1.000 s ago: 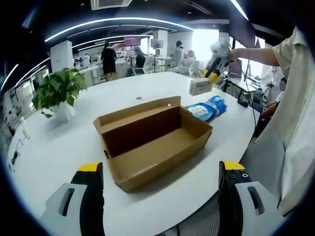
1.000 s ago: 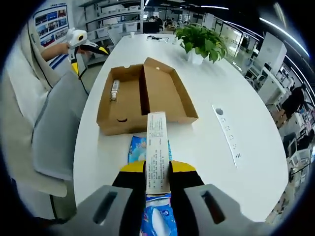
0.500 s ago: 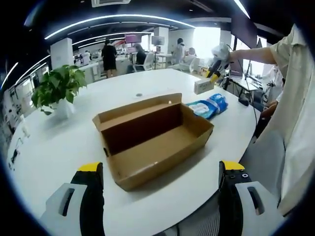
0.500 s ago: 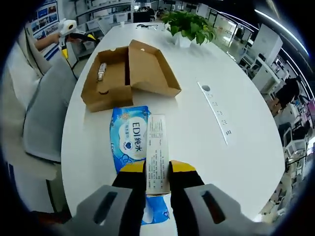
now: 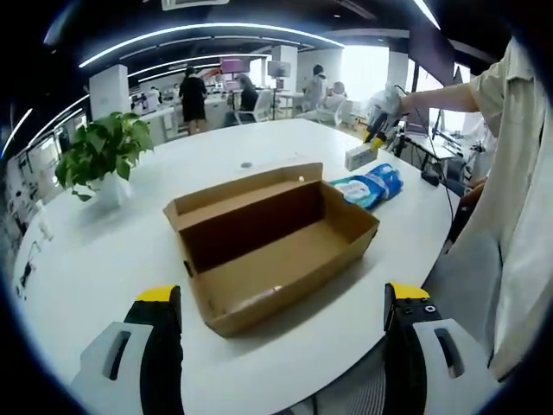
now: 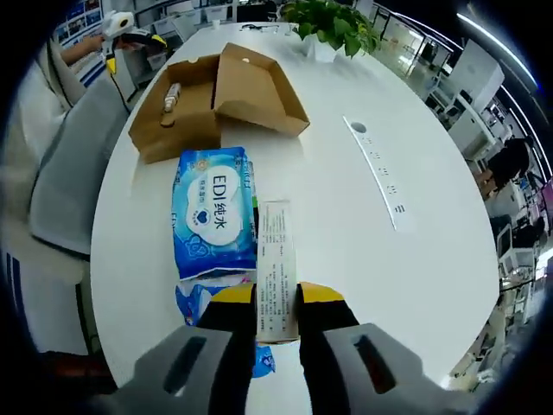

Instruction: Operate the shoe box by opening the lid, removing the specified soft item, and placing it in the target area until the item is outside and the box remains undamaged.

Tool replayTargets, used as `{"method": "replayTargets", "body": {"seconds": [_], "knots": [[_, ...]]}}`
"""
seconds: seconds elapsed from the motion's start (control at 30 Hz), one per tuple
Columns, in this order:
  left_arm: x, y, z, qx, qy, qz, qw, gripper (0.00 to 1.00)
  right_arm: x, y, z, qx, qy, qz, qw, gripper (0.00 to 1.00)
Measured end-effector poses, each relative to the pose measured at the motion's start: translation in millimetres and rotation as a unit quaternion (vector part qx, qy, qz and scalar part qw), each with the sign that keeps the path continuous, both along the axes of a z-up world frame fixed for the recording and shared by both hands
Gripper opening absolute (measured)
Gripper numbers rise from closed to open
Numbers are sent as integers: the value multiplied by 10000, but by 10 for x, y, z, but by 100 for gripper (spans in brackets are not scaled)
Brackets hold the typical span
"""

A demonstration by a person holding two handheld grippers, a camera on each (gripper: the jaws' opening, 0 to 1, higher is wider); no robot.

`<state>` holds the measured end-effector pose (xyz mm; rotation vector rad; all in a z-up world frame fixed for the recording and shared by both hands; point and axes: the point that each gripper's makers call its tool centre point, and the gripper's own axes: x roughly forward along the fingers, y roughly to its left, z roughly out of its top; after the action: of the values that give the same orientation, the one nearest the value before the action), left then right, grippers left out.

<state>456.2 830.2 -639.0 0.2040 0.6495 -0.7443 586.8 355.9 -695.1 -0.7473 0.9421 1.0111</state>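
Observation:
The brown cardboard shoe box (image 5: pixel 285 259) sits in the middle of the white table with its lid (image 5: pixel 242 194) folded back and upright. A small pale item (image 5: pixel 263 292) lies on the box floor, seen as a little bottle (image 6: pixel 170 93) in the right gripper view. My left gripper (image 5: pixel 283 303) hovers open in front of the box. My right gripper (image 6: pixel 276 298) is shut on a slim white carton (image 6: pixel 276 259), held low beside a blue wipes pack (image 6: pixel 214 216) that lies past the box (image 6: pixel 173 125). From the left gripper view, the carton (image 5: pixel 359 156) hangs just beyond the wipes pack (image 5: pixel 370 186).
A potted plant (image 5: pixel 99 160) stands at the table's far left. A socket strip (image 6: pixel 380 186) is set into the tabletop. A grey chair (image 6: pixel 65 173) and the person's sleeve (image 5: pixel 518 173) are along the near table edge. People stand in the office behind.
My right gripper has carried the white carton farther from the box and lower, so the wipes pack now lies beside it. My left gripper has stayed put and open.

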Motion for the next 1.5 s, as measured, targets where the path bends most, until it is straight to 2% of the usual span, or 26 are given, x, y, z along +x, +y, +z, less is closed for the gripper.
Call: {"method": "replayTargets", "body": {"seconds": [0.43, 0.57, 0.9, 1.07, 1.3, 1.5], "knots": [[32, -46, -72, 68, 124, 22, 9999, 100, 3, -261, -289, -217, 158, -9, 9996, 15], [52, -55, -78, 80, 90, 31, 9999, 100, -11, -311, -322, -219, 192, 0, 9996, 15], [37, -93, -135, 79, 180, 45, 9998, 100, -52, -533, -521, -774, 223, 396, 9960, 15], [24, -71, -158, 97, 221, 78, 9997, 100, -57, -581, -574, -935, 206, 546, 9939, 15], [23, -80, -172, 102, 237, 68, 9996, 100, -46, -587, -562, -934, 228, 616, 9935, 16], [22, -93, -181, 104, 248, 42, 9996, 99, -4, -600, -565, -1052, 127, 704, 9919, 16]]}}
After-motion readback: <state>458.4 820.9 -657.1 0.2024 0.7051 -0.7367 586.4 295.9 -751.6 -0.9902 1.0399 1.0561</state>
